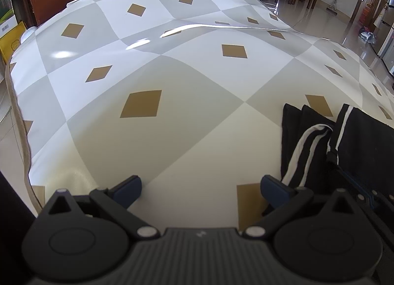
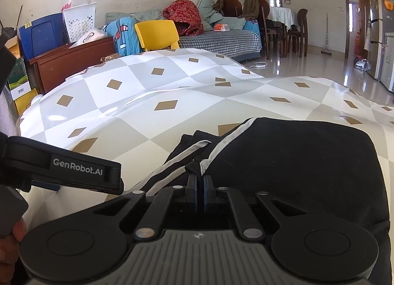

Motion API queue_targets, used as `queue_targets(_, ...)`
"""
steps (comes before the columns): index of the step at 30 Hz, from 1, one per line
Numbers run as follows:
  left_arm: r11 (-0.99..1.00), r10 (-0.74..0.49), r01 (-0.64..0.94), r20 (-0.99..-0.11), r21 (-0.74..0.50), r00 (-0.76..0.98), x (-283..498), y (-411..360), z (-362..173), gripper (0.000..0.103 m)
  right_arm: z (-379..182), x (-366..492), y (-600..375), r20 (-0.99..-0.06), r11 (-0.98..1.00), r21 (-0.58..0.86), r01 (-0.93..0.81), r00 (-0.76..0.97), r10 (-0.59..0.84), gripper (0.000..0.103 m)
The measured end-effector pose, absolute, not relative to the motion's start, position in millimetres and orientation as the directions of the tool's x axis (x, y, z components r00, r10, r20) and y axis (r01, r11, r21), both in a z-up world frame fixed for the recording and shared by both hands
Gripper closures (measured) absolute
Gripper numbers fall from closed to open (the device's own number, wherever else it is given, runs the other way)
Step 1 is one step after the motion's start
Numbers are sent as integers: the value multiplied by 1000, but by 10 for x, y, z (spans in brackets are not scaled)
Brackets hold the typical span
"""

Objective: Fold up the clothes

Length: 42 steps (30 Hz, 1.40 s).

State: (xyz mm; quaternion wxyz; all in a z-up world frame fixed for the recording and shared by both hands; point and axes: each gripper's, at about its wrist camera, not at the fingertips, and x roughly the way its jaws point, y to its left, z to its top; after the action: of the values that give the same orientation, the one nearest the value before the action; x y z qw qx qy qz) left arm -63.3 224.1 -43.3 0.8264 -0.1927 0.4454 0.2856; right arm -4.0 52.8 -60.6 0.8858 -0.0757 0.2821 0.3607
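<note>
One big table (image 2: 172,92) with a shiny grey, white and gold diamond cloth carries the black clothes with white stripes (image 2: 295,161) near its front edge. The right hand-held gripper (image 2: 200,186) is clamped on a fold, probably to lift it. The left hand-held gripper (image 1: 200,187) waits with jaws apart.

Black tongs (image 2: 200,186), blue pads (image 1: 128,187), seemingly silver screws.

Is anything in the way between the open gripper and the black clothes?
Nothing visible. The left gripper hangs open over bare tablecloth, and the black garment lies just beside its right-hand finger. The right gripper is already shut on it.
</note>
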Motion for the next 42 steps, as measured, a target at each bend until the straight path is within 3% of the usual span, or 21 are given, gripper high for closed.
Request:
queue_targets(23, 778, 321, -628, -841, -29, 436, -621, 2186, -463, 0, -102, 29, 237, -401, 593, 379, -710, 452, 797, 100)
queue_targets(32, 785, 320, -619, -838, -28, 443, -634, 2173, -464, 0, -263, 109, 357, -421, 552, 479, -683, 373, 827, 99)
queue_targets(42, 786, 316, -617, -843, -25, 436, -665, 2176, -457, 0, -604, 230, 441, -526, 593, 534, -602, 312, 791, 95)
